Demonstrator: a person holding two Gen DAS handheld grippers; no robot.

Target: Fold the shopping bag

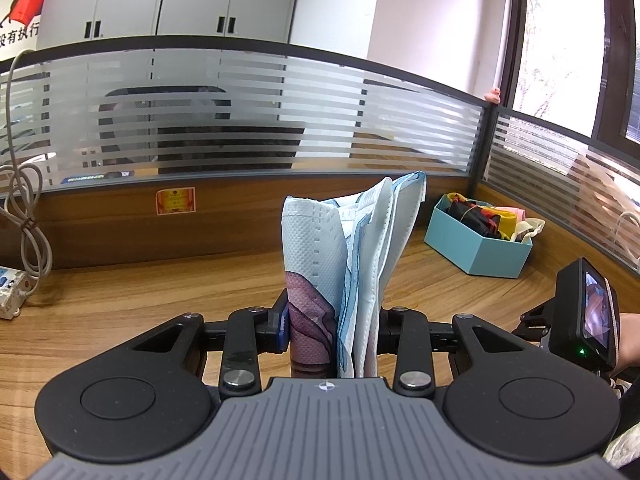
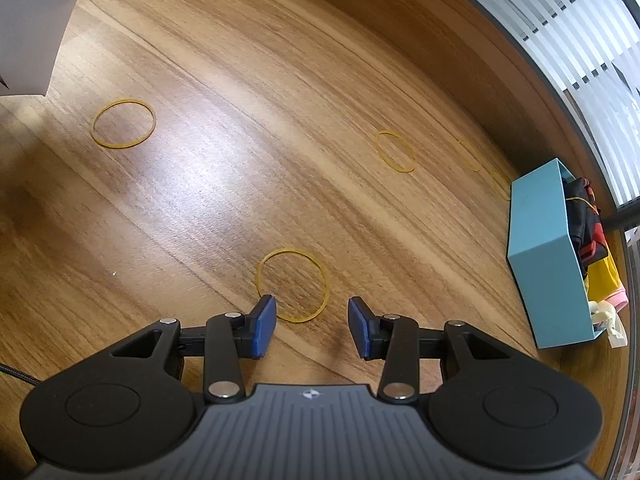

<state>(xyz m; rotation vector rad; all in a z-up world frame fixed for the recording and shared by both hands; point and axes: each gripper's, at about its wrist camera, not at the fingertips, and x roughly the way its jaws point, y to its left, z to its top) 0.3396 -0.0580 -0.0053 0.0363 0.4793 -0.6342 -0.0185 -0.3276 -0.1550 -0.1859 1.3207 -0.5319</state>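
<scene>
**Folded bag in one hand, a rubber band waiting under the other**

The left gripper (image 1: 332, 320) has its jaws clamped on the shopping bag (image 1: 348, 248), which is already bundled into a tall, narrow stack of pale blue and white layers with a purple patch low down, standing upright above the wooden desk (image 1: 140, 304). The right gripper (image 2: 312, 324) points steeply down at the desk with its jaws apart and nothing between them; just ahead of its blue pads (image 2: 264, 326) lies a yellow rubber band (image 2: 292, 285), flat on the wood. Other bands lie about, one (image 2: 123, 123) far to the left and another (image 2: 396, 151) farther off, and a blue box (image 2: 540, 256) of other bundled bags sits near the partition (so I take it that finished bundles end up there).

My guess is that the step in hand is picking up the nearest band to bind the bundle. To do it well, one pad should come down inside the loop and the other outside, pinching a single strand against the wood without skidding it away. The left hand should keep its squeeze firm, since the upper layers look loose and splayed; I can't tell from here how tightly the inner folds are caught.
</scene>
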